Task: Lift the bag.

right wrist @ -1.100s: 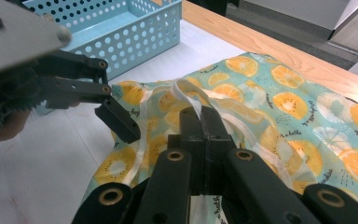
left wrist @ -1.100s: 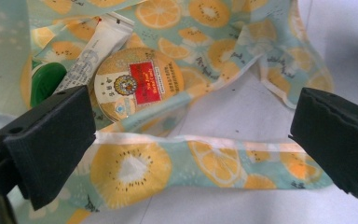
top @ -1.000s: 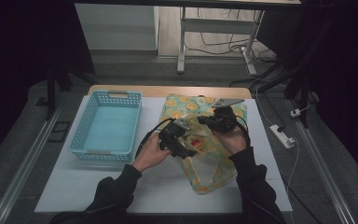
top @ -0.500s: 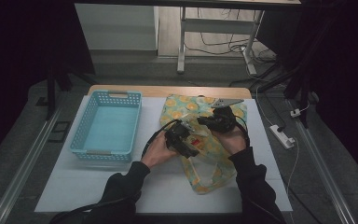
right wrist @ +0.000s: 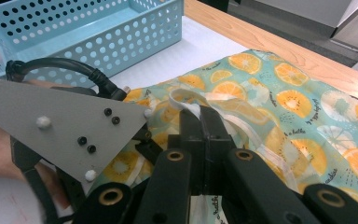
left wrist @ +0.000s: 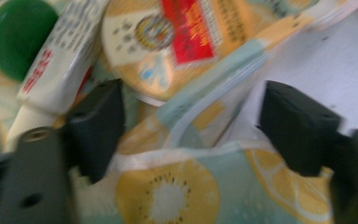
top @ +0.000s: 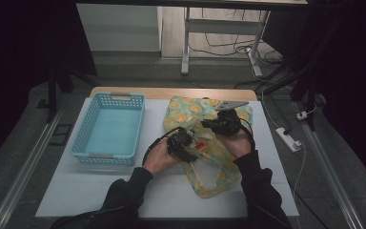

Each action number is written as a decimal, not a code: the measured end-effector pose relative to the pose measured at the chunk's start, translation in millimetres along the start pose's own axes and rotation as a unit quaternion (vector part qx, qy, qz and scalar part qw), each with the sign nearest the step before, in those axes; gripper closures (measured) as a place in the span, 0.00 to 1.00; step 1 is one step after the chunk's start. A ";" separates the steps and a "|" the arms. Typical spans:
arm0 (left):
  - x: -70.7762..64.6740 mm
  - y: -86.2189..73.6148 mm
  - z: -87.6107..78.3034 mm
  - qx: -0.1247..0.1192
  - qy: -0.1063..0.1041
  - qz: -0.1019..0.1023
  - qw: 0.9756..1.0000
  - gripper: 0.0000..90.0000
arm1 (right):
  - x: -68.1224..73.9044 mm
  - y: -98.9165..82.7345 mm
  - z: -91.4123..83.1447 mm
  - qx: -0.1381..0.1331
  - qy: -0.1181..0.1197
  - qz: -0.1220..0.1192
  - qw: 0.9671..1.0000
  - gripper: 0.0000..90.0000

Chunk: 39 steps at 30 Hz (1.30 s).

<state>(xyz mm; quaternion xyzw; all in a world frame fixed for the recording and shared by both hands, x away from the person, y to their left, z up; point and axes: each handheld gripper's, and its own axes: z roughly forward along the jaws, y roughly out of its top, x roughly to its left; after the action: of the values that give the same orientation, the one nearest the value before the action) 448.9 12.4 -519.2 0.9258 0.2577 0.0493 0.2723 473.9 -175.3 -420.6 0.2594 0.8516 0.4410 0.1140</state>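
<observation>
Near the table's (top: 124, 191) middle, the right gripper (right wrist: 200, 122) pinched the fruit-print bag's (top: 209, 164) white handle (right wrist: 182, 100) shut, while the left gripper (left wrist: 191, 123), jaws just closing yet apart, straddled the mouth hem directly ahead, nearer the items inside.

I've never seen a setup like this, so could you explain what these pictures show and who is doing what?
A person at a table holds a hand tool with two black fingers in each hand. One camera looks down from above; the others ride on the tools. On the table lie a blue basket and a fruit-print bag with a clear window. The right gripper is pinching the bag's white strap. The left gripper has just been closing its fingers either side of the bag's edge, not yet pressing. Inside the bag are a tube and a round tin.
</observation>
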 end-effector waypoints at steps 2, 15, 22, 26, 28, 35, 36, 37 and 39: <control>0.7 -2.0 -2.3 -0.004 0.000 -0.002 1.000 0.48 | 0.0 0.1 -0.1 0.000 0.000 0.000 1.000 0.99; -5.8 -1.9 -10.1 0.013 -0.017 0.000 1.000 0.98 | 0.7 0.3 0.7 0.001 0.002 -0.002 1.000 0.99; -5.8 1.3 -23.2 -0.006 -0.026 -0.030 0.999 0.98 | 1.3 -0.1 0.6 0.007 0.006 -0.007 1.000 0.99; -5.0 0.3 -28.3 -0.020 -0.031 -0.034 0.999 0.99 | 2.1 0.2 0.5 0.009 0.010 -0.009 1.000 0.99; -4.4 -0.6 -30.6 -0.028 -0.034 -0.041 0.998 0.99 | 2.4 0.7 -0.3 0.010 0.012 -0.009 1.000 0.99; 0.7 -1.2 -41.1 -0.049 -0.055 -0.069 0.995 0.99 | 7.6 5.4 -4.5 0.009 0.023 -0.010 1.000 0.99; 1.2 -0.7 -43.0 -0.053 -0.059 -0.075 0.994 0.99 | 9.0 6.4 -5.0 0.010 0.025 -0.012 1.000 0.99; 1.9 -0.4 -45.3 -0.056 -0.061 -0.075 0.994 0.99 | 10.3 7.2 -5.3 0.010 0.026 -0.014 1.000 0.99; 2.0 0.5 -50.1 -0.062 -0.064 -0.082 0.993 0.99 | 12.3 8.2 -5.7 0.012 0.029 -0.017 0.999 0.99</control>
<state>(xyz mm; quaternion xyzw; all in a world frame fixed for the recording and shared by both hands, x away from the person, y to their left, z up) 439.2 37.1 -476.5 0.8840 0.3110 -0.0166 0.3486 464.0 -168.6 -410.2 0.2336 0.8642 0.4358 0.0934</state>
